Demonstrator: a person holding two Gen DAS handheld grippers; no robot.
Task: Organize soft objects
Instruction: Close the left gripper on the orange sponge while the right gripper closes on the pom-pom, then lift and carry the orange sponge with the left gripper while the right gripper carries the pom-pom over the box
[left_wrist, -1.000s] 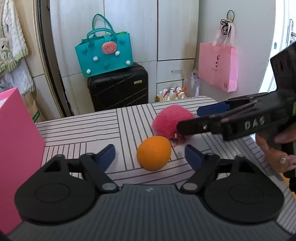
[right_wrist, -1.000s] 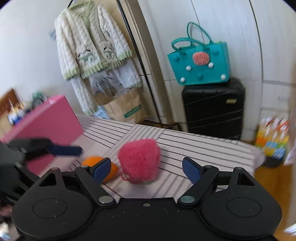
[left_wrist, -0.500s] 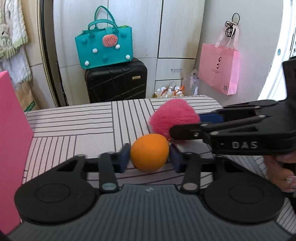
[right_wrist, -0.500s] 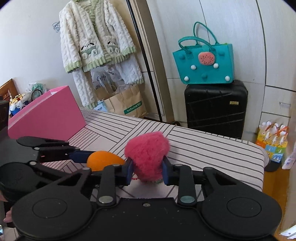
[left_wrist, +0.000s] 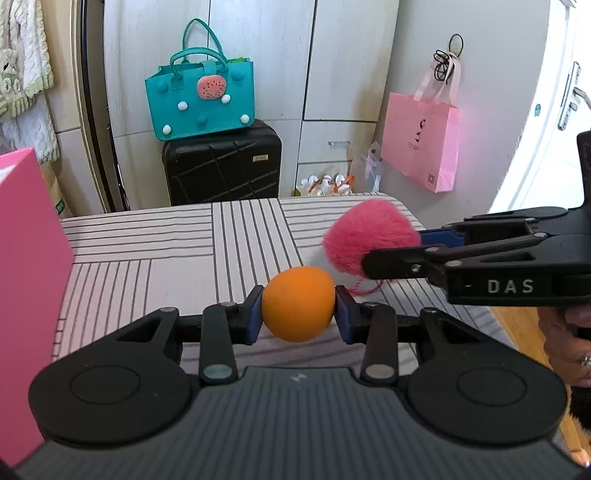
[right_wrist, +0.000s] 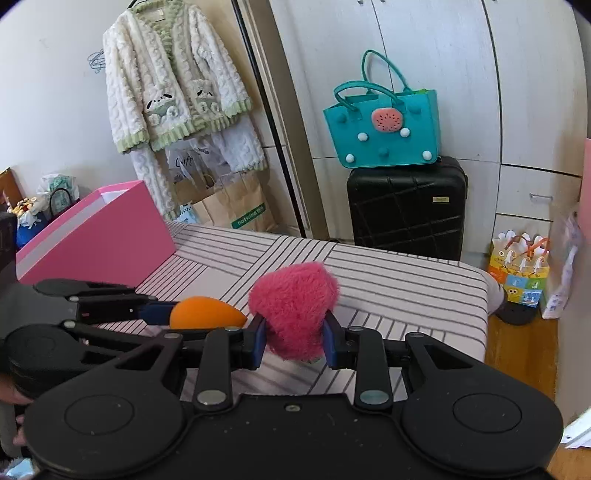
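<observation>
Over my striped bench, left tongs clamp a smooth orange ball; right tongs pinch a fuzzy pink heart.

Bedroom clutter beyond your striped worktop.
You face a teal tote atop a black suitcase; a cream cardigan hangs left, a pink paper bag hangs right, a brown paper bag stands below.
</observation>
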